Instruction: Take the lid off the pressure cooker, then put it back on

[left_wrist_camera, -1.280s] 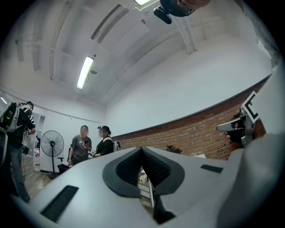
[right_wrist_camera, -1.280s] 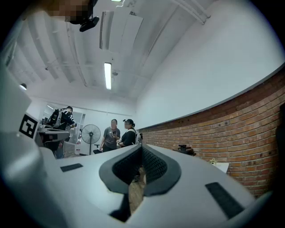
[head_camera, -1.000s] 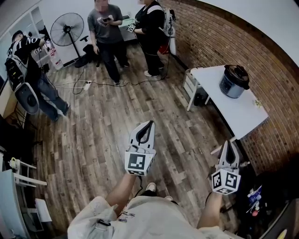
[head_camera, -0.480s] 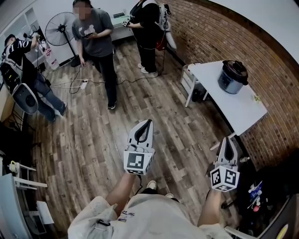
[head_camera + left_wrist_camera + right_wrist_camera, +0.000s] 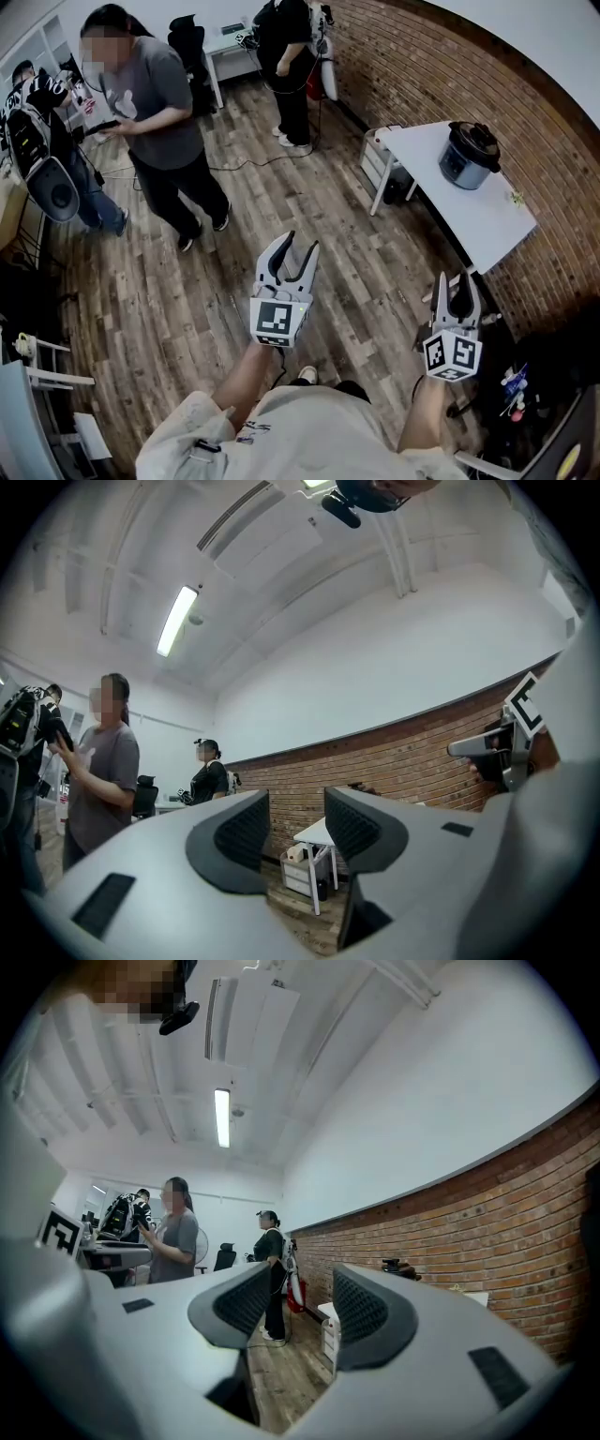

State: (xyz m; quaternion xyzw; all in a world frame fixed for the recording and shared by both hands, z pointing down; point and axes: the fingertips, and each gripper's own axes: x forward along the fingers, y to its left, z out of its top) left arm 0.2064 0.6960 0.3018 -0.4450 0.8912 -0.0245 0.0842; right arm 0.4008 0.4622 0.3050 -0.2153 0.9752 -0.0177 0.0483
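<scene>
Standing on the far right, the pressure cooker (image 5: 469, 156) sits on a white rectangular table (image 5: 473, 225) pushed against a curving red brick wall (image 5: 441, 66). Its body is a squat round drum with a dull blue-grey metal sheen. The lid (image 5: 475, 140) is on it, dark and domed, with a chunky black handle across the top. From the right gripper view the pressure cooker (image 5: 398, 1267) is only a small dark shape above the table edge, too far off for any lettering to be made out.

Both grippers are held up in the air, near the person's body and well apart from the table. The left gripper (image 5: 298, 246) is pale grey moulded plastic with black ribbed pads. Its jaws are opening, with only the room showing between them. The right gripper (image 5: 456, 281) is of the same make, and its jaws are opening too, with nothing between them. Each carries a cube (image 5: 278, 322) faced with square black-and-white block patterns.

The floor (image 5: 281, 197) is wood-look planking in mixed brown and grey strips. A small white drawer unit (image 5: 380, 164) stands under the far end of the table. A person in a grey T-shirt (image 5: 155, 103) stands to the far left, and another in black (image 5: 291, 56) is further back.
</scene>
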